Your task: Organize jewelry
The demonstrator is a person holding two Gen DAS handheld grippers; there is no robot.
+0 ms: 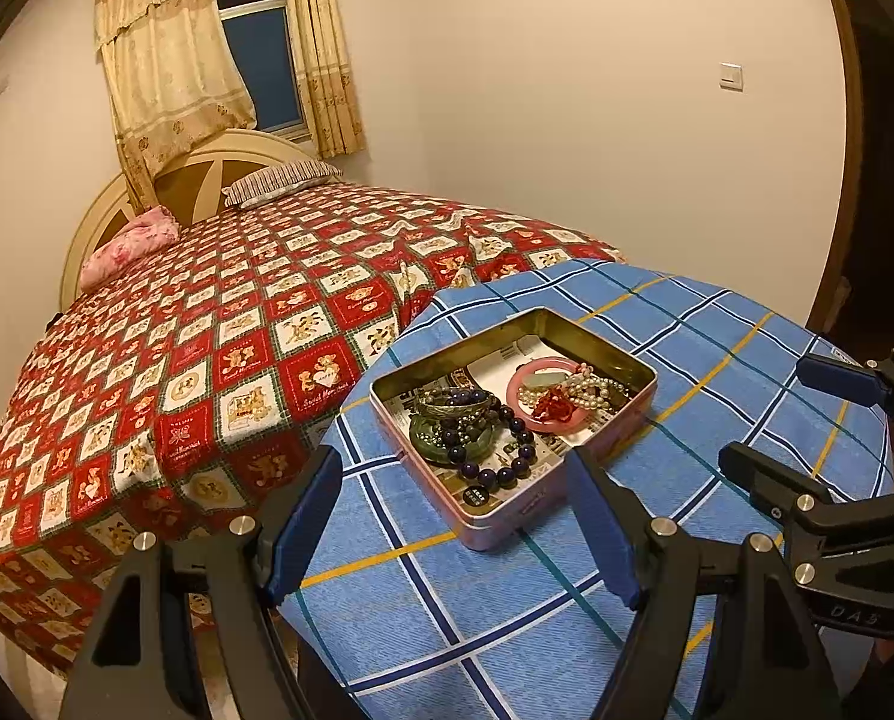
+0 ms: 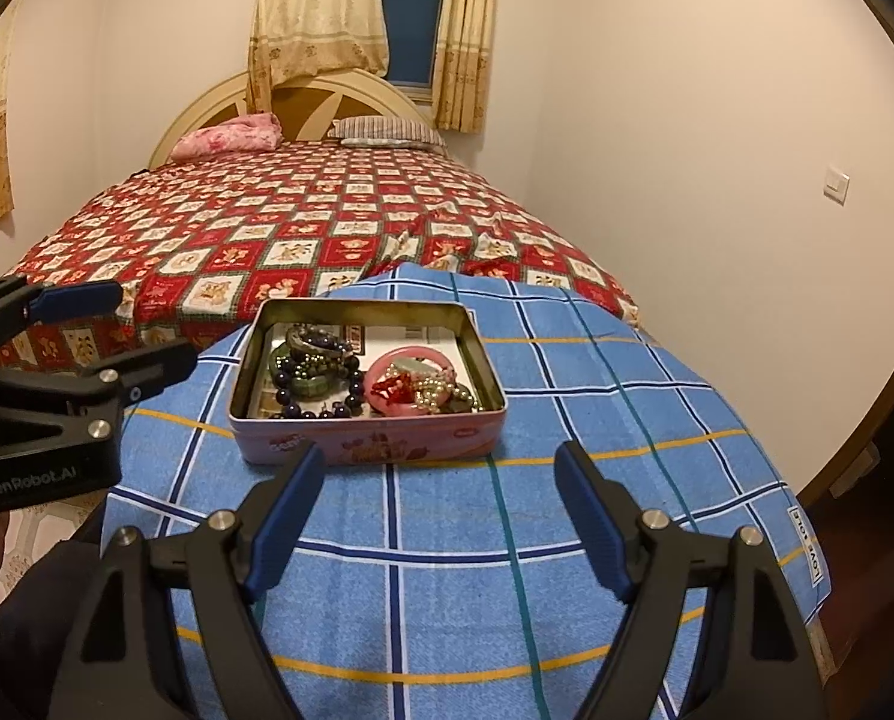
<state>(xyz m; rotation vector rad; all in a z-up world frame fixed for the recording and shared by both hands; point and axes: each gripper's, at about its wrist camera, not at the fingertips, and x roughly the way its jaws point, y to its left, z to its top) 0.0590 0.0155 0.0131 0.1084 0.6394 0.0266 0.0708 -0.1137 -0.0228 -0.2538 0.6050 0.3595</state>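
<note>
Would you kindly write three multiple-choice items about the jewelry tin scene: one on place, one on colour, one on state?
1. Where does the tin sit?
A. on the red bedspread
B. on the blue plaid cloth
C. on the floor

2. What colour is the bangle on the tin's right side?
A. pink
B. black
C. yellow

3. How is the right claw?
A. shut on beads
B. open, holding nothing
C. shut on the tin

Key: 1 B, the plaid cloth lies under the tin; 2 A, the ring is plainly pink; 3 B, the fingers stand apart with only cloth between.
</note>
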